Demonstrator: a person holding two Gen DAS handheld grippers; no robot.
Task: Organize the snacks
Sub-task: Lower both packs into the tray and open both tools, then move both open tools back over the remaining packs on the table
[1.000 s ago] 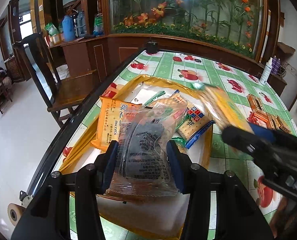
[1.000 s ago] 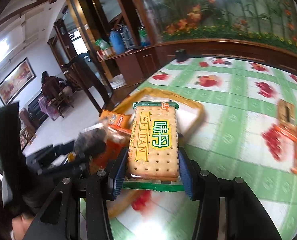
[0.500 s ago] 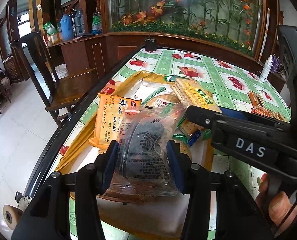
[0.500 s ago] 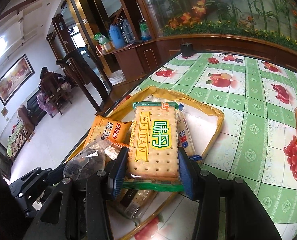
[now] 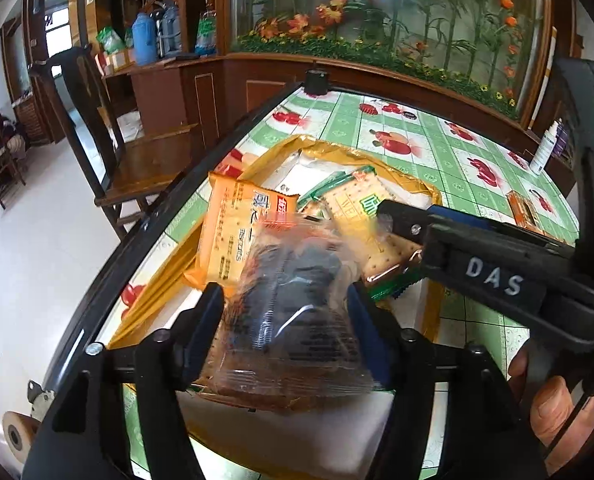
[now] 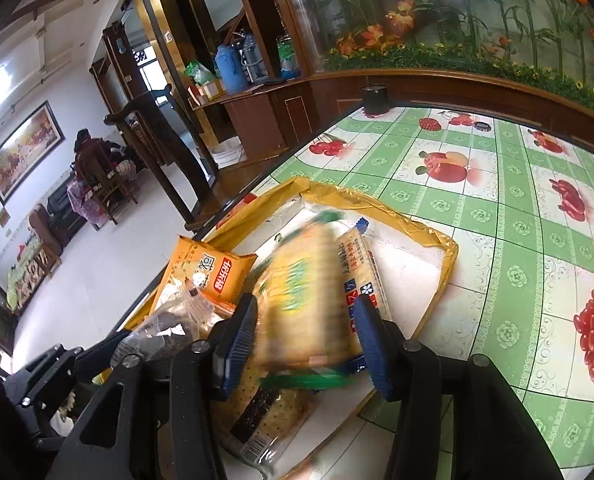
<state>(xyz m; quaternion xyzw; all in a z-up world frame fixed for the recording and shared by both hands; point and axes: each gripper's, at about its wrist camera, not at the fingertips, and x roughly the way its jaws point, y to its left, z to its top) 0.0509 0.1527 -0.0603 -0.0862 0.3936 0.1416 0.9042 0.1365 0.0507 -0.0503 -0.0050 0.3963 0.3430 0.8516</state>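
Observation:
My left gripper (image 5: 285, 316) is shut on a clear packet of dark snacks (image 5: 293, 308), held over the gold-rimmed tray (image 5: 381, 164). My right gripper (image 6: 303, 332) has its jaws spread; the yellow-green cracker pack (image 6: 301, 292) between them is blurred and tilting down onto the tray (image 6: 445, 248), so the jaws look released. The same pack shows in the left wrist view (image 5: 357, 208). An orange biscuit bag (image 5: 237, 232) and a blue-printed cracker pack (image 6: 365, 272) lie in the tray.
The tray sits near the left edge of a table with a green fruit-print cloth (image 6: 517, 208). Orange snack packs (image 5: 523, 208) lie on the cloth to the right. A wooden chair (image 5: 137, 160) stands beside the table. A white bottle (image 5: 545, 148) stands far right.
My right gripper moved left over the tray and opened its jaws; the cracker pack is dropping out, blurred. My left gripper kept its hold on the clear packet.

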